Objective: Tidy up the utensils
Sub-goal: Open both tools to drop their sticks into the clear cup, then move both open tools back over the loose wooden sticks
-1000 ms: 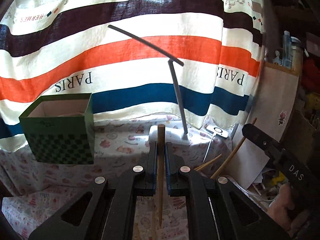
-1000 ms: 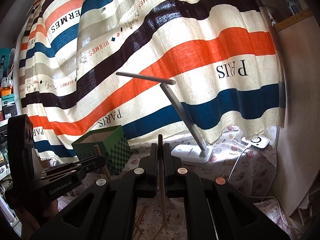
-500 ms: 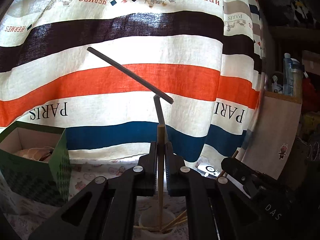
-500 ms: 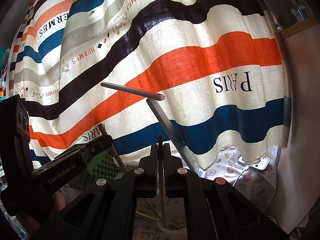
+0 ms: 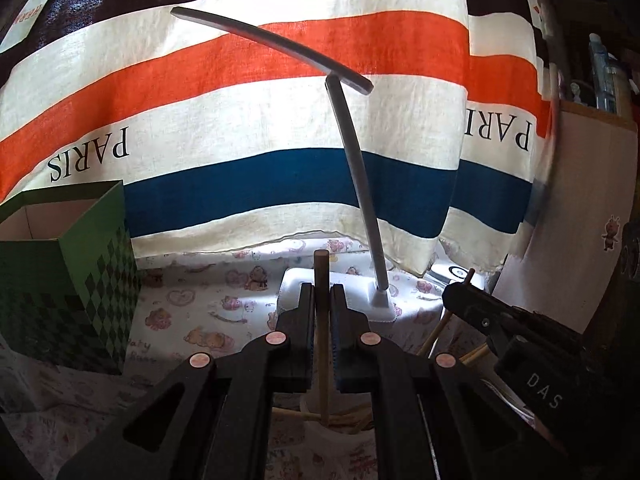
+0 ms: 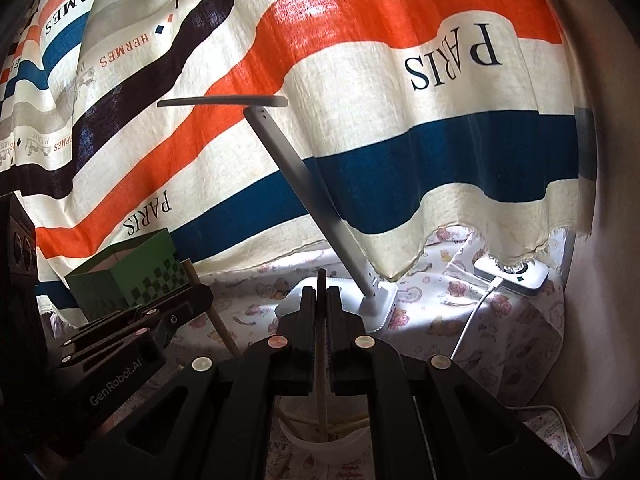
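In the left wrist view my left gripper (image 5: 321, 294) is shut on an upright wooden chopstick (image 5: 321, 266). The chopstick's lower end reaches into a white cup (image 5: 344, 438) that holds several more chopsticks. My right gripper (image 5: 454, 295) comes in from the right, shut on a slanted chopstick (image 5: 469, 276). In the right wrist view the right gripper (image 6: 321, 296) clamps a chopstick (image 6: 321, 280) whose tip is inside the white cup (image 6: 320, 452). The left gripper (image 6: 200, 300) shows at the left with its chopstick (image 6: 222, 330).
A green checkered box (image 5: 92, 280) (image 6: 136, 276), open at the top, stands left of the cup. A white desk lamp (image 5: 360, 184) (image 6: 304, 176) rises just behind. A striped curtain (image 5: 240, 120) hangs at the back. A white device (image 6: 512, 276) with a cable lies at the right.
Both grippers have come together over the white cup and sunk; the cup appeared under the fingers and both chopstick tips now sit inside it. Both grips stayed shut.
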